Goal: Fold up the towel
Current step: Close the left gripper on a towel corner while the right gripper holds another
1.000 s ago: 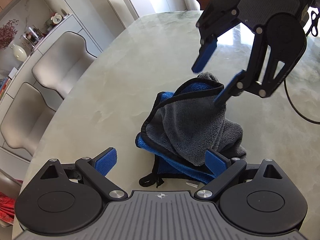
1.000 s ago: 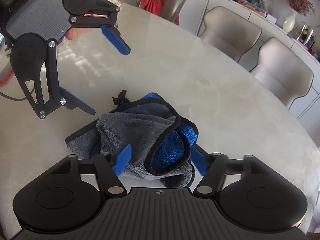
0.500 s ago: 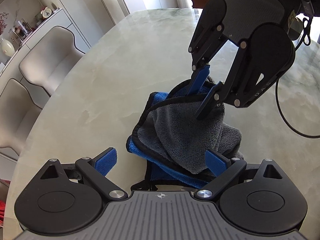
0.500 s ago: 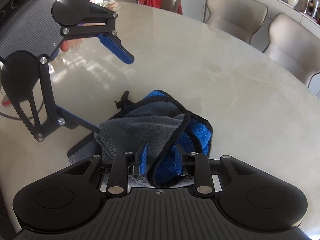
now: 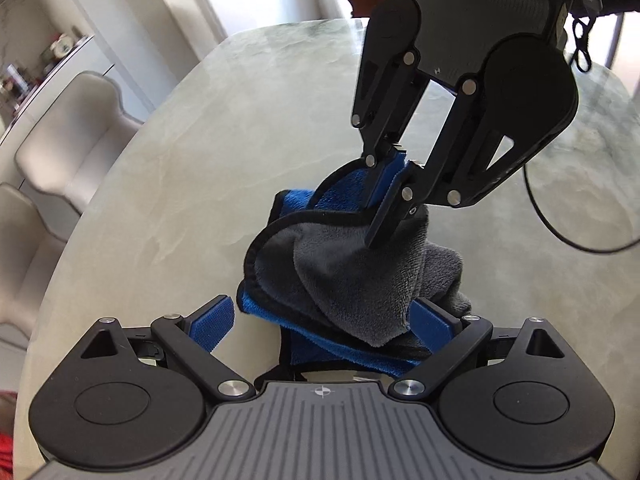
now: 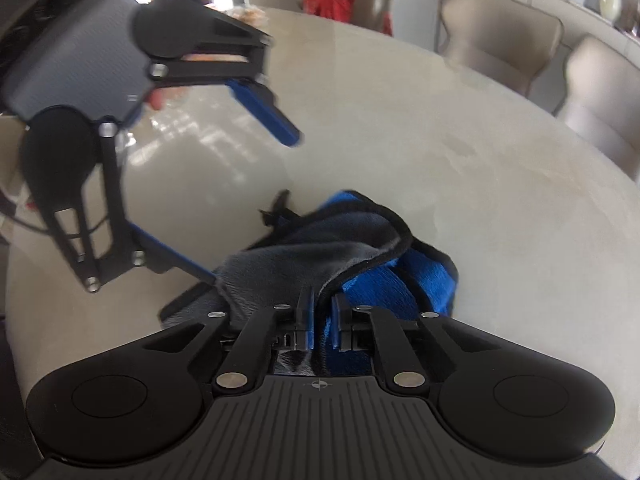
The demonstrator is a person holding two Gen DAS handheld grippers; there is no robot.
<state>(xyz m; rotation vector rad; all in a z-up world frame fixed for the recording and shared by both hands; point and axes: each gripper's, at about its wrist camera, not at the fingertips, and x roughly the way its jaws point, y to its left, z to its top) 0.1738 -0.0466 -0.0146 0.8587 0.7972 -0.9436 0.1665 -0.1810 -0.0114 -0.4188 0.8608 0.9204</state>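
Towel location: the towel (image 5: 352, 276), grey on one face and blue on the other with black edging, lies crumpled in a heap on the marble surface (image 5: 224, 128), between the two tools.
Right tool (image 6: 322, 320): pinched nearly closed on a raised fold of the towel's black-trimmed edge; cloth fills the gap.
Left tool (image 5: 320, 324): spread wide, holding nothing; one blue pad sits against the near side of the heap, the other is clear of it.
Step in hand (judged): lifting an edge to open out the bundle.
Method advised: raise steadily so layers fall free; set the left tool on a second point of the same edge before spreading.
Risk: only one layer caught, so the heap drags.
Change from a second ago: the right tool was then wide open over the cloth; it has since closed on the edge, and the left has stayed open.
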